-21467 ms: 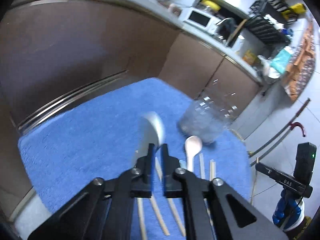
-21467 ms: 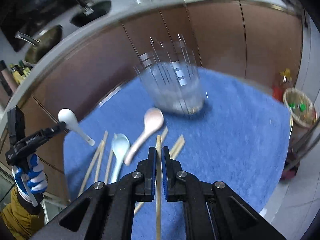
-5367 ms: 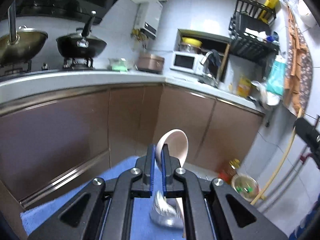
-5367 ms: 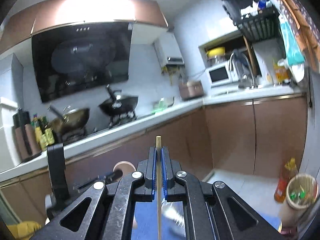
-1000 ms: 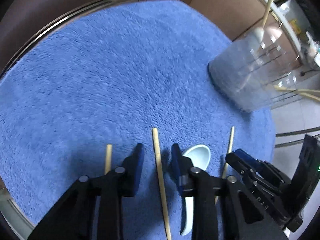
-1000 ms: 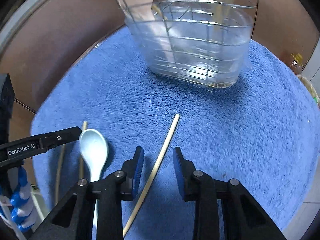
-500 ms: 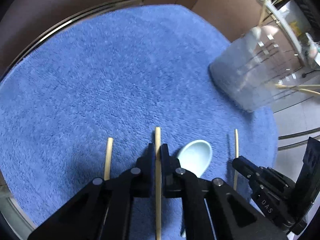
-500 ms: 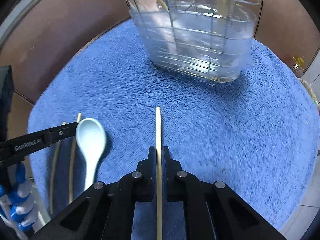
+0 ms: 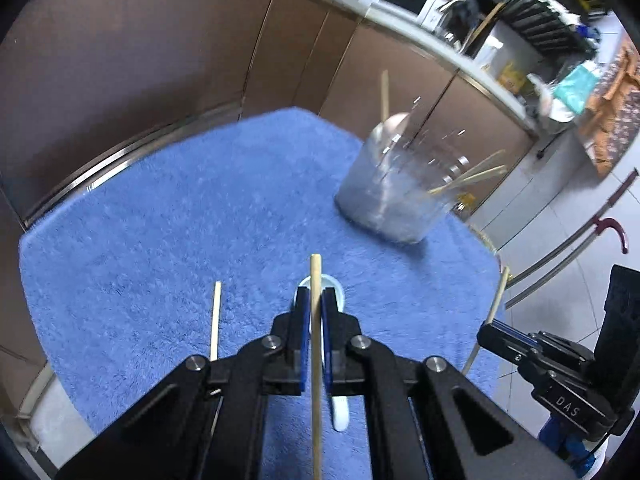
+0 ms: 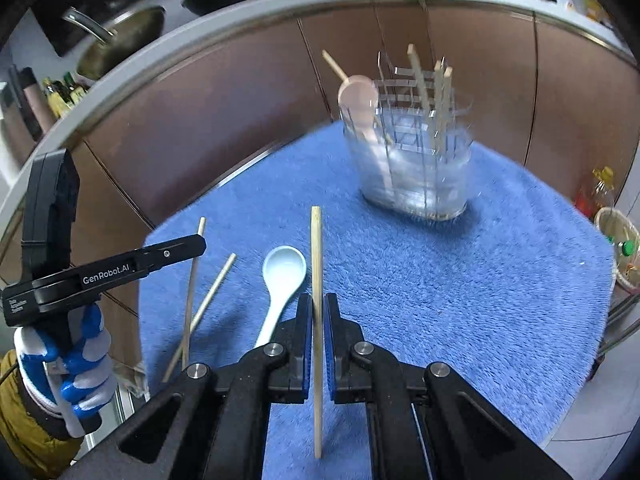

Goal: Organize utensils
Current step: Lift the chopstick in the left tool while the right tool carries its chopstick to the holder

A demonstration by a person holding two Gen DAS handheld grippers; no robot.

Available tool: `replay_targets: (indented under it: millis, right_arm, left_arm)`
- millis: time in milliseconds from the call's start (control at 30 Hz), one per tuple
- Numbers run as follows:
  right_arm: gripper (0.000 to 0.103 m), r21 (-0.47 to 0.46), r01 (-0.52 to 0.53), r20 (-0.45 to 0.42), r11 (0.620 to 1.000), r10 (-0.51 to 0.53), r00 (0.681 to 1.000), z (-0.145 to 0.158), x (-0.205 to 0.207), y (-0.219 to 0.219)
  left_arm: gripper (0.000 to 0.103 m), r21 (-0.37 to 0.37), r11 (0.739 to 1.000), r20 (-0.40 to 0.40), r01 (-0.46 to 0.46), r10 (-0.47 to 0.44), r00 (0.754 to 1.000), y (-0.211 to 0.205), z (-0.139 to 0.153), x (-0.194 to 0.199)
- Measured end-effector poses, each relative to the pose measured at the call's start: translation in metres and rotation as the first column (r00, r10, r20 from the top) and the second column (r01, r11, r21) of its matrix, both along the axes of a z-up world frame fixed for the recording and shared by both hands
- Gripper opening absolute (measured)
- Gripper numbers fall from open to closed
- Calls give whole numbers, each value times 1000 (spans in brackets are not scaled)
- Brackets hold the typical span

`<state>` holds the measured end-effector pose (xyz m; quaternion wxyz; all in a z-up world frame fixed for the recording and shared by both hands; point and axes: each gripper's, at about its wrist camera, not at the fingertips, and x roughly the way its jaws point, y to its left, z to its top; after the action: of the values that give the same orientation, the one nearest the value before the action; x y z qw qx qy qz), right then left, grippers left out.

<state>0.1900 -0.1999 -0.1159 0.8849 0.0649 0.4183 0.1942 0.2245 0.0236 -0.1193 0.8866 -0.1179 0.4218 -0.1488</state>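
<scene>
A blue fleece mat (image 10: 460,300) covers a round table set against brown kitchen cabinets (image 10: 240,92) under a grey counter. Far right on the mat stands a clear utensil holder (image 10: 416,168) with a pink spoon (image 10: 360,100) and chopsticks inside. A pale blue spoon (image 10: 280,280) and one loose chopstick (image 10: 204,308) lie near left. Both grippers tilt downward above the mat: the left gripper (image 9: 315,320) is clamped on a chopstick (image 9: 316,280), and the right gripper (image 10: 317,320) on another chopstick (image 10: 316,248).
</scene>
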Motion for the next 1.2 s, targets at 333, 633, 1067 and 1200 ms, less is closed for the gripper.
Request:
replay_targets:
  millis: [333, 633, 1067, 1200]
  right_arm:
    - [6, 81, 28, 215, 996, -45, 976, 80, -4, -12]
    - [6, 130, 103, 485, 986, -154, 861, 167, 42, -28]
    - [6, 89, 221, 572, 971, -231, 787, 137, 142, -43]
    - [6, 46, 244, 559, 969, -227, 798, 108, 156, -42]
  left_arm:
    - [5, -50, 998, 212, 30, -19, 977, -13, 81, -1]
    - [5, -121, 993, 416, 15, 37, 909, -47, 154, 60]
    - [5, -114, 992, 519, -61, 112, 848, -115, 141, 175]
    - [5, -118, 989, 518, -84, 133, 845, -124, 118, 188]
